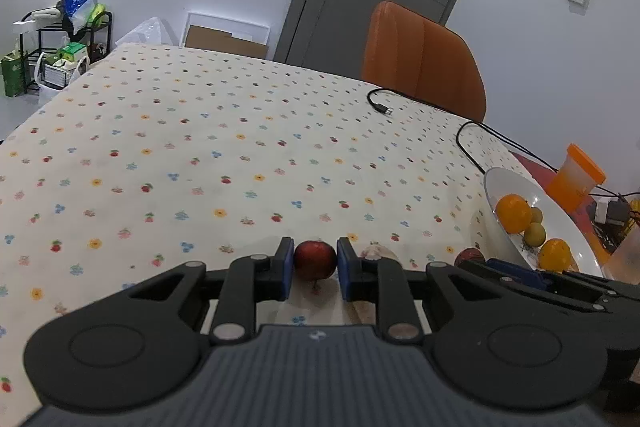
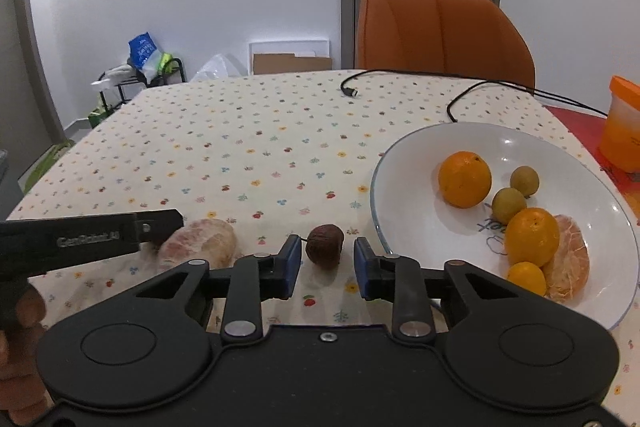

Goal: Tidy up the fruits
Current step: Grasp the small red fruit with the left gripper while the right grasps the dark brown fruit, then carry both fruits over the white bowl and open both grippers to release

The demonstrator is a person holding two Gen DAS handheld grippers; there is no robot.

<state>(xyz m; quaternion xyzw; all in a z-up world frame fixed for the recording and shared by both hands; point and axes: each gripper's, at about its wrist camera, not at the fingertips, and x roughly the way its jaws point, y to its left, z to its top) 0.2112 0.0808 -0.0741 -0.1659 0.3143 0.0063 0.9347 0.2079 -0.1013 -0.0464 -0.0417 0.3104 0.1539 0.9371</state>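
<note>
In the left wrist view my left gripper (image 1: pixel 315 269) is shut on a small dark red fruit (image 1: pixel 315 260), its blue pads touching both sides, just above the patterned tablecloth (image 1: pixel 240 147). In the right wrist view my right gripper (image 2: pixel 327 267) is open, its jaws standing either side of a wrinkled brown fruit (image 2: pixel 325 246) on the cloth without touching it. A peeled pinkish citrus (image 2: pixel 204 245) lies to the left. The white bowl (image 2: pixel 420 227) at the right holds oranges (image 2: pixel 464 179), small green fruits (image 2: pixel 509 205) and a peeled segment (image 2: pixel 570 263).
Two black cables (image 2: pixel 456 107) lie across the far cloth. An orange chair (image 2: pixel 440 31) stands behind the table. An orange-lidded container (image 2: pixel 622 125) sits at the right edge. The left gripper's arm (image 2: pixel 88 239) reaches in from the left.
</note>
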